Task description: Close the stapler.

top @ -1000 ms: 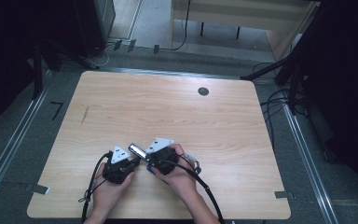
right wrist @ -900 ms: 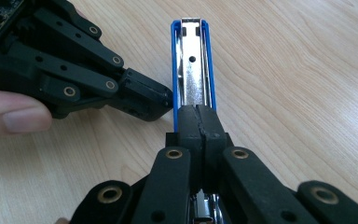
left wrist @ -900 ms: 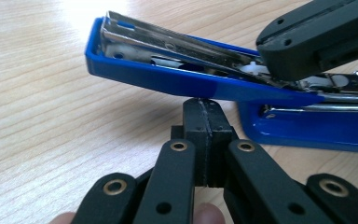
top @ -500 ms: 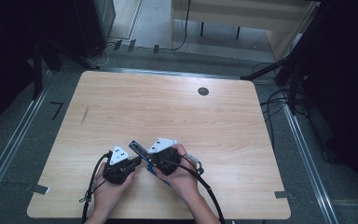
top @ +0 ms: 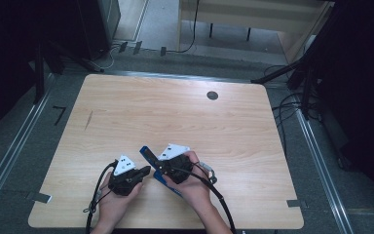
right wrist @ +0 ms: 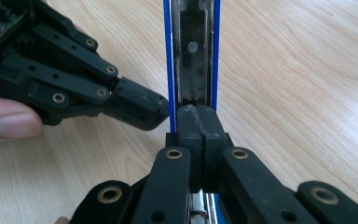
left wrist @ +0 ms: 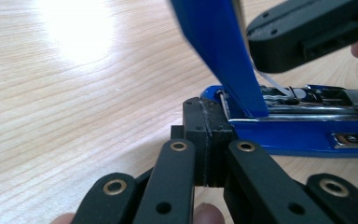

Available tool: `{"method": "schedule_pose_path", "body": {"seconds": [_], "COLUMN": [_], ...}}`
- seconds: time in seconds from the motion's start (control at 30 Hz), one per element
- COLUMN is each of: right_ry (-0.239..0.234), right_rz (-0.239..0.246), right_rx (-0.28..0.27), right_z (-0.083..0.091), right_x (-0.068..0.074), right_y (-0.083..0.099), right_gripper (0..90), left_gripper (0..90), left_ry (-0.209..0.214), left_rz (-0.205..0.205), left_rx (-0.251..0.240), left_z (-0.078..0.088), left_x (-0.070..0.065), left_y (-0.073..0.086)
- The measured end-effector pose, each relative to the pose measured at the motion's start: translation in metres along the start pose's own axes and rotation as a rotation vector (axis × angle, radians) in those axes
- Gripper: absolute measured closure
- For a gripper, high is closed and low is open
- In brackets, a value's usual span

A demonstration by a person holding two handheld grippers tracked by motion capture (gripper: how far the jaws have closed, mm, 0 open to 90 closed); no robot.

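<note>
Stapler (top: pixel 159 176): blue, lying near the front edge of the tabletop (top: pixel 199 122), between the two hands; base flat on the wood, staple track (left wrist: pixel 298 100) laid bare.
Lid (top: pixel 146 152): swung up and away from the base, standing steeply in the left gripper view (left wrist: pixel 219 51); underside with its dark metal strip facing the right gripper view (right wrist: pixel 193 51).
Change: half a second back, only a short blue end peeking out between the grippers; now the lid raised clear and pointing up and to the left in the high view. Hands barely shifted meanwhile.
Meaning: opening step looks as good as done; track open for loading or checking staples, by my reading.
Left hand-held gripper (left wrist: pixel 205 121): jaws pressed together with nothing between them, tips butted against the hinge end of the base, apparently pinning it down.
Right hand-held gripper (right wrist: pixel 196 114): jaws likewise closed on nothing, tips set against the inner face of the lid, propping it open rather than clamping it.
Risk: lid resting only on closed tips, so likely to drop back if the right hand slips.
Farther off: a small dark round hole (top: pixel 212 95) near the far edge, well apart from the work.
</note>
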State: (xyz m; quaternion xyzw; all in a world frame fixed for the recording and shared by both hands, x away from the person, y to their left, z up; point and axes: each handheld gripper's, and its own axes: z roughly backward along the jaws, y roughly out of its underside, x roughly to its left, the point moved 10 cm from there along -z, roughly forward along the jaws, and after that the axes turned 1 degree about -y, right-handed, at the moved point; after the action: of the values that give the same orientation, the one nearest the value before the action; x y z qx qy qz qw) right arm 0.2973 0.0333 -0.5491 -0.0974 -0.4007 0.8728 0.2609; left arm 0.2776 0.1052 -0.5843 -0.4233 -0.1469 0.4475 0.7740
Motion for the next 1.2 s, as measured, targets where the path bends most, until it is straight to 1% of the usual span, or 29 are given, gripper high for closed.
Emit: {"method": "schedule_pose_path", "body": {"seconds": [0.07, 0.2, 0.27, 0.33, 0.37, 0.4, 0.43, 0.47, 0.53, 0.67, 0.77, 0.8, 0.87, 1.03, 1.07, 1.2], "right_ry": [0.000, 0.001, 0.001, 0.002, 0.001, 0.000, 0.001, 0.001, 0.001, 0.001, -0.001, -0.006, -0.005, -0.004, -0.006, -0.003], "right_rz": [-0.005, -0.005, -0.008, -0.010, -0.009, -0.010, -0.013, -0.013, -0.013, -0.018, -0.022, -0.032, -0.034, -0.035, -0.045, -0.046], "right_rx": [-0.003, -0.004, -0.006, -0.008, -0.009, -0.009, -0.010, -0.010, -0.009, -0.015, -0.020, -0.023, -0.026, -0.026, -0.026, -0.035], "right_z": [0.003, 0.004, 0.006, 0.006, 0.006, 0.007, 0.008, 0.008, 0.009, 0.013, 0.014, 0.017, 0.019, 0.024, 0.026, 0.026], "right_x": [-0.001, 0.000, 0.000, 0.000, 0.000, 0.000, 0.000, 0.000, 0.000, -0.001, -0.001, -0.001, -0.002, -0.002, -0.002, -0.002], "right_y": [0.000, 0.001, 0.002, 0.002, 0.002, 0.002, 0.002, 0.002, 0.003, 0.005, 0.006, 0.007, 0.009, 0.013, 0.016, 0.018], "right_gripper": [90.0, 90.0, 90.0, 90.0, 90.0, 90.0, 90.0, 90.0, 90.0, 90.0, 90.0, 90.0, 90.0, 90.0, 90.0, 90.0], "left_gripper": [90.0, 90.0, 90.0, 90.0, 90.0, 90.0, 90.0, 90.0, 90.0, 90.0, 90.0, 90.0, 90.0, 90.0, 90.0, 90.0], "left_ry": [0.009, 0.023, 0.039, 0.042, 0.040, 0.047, 0.061, 0.061, 0.068, 0.079, 0.078, 0.078, 0.076, 0.079, 0.079, 0.079], "left_rz": [-0.010, -0.016, -0.035, -0.041, -0.057, -0.066, -0.078, -0.078, -0.089, -0.118, -0.119, -0.125, -0.133, -0.128, -0.130, -0.131], "left_rx": [0.003, 0.012, 0.022, 0.025, 0.028, 0.027, 0.030, 0.030, 0.032, 0.036, 0.031, 0.030, 0.031, 0.031, 0.031, 0.035], "left_z": [-0.001, -0.003, -0.005, -0.005, -0.006, -0.007, -0.009, -0.009, -0.011, -0.015, -0.016, -0.017, -0.017, -0.017, -0.017, -0.017], "left_x": [-0.005, -0.013, -0.022, -0.024, -0.028, -0.032, -0.039, -0.039, -0.044, -0.052, -0.053, -0.055, -0.056, -0.055, -0.056, -0.055], "left_y": [0.001, 0.004, 0.007, 0.008, 0.009, 0.010, 0.010, 0.010, 0.010, 0.011, 0.011, 0.011, 0.011, 0.010, 0.011, 0.011]}}
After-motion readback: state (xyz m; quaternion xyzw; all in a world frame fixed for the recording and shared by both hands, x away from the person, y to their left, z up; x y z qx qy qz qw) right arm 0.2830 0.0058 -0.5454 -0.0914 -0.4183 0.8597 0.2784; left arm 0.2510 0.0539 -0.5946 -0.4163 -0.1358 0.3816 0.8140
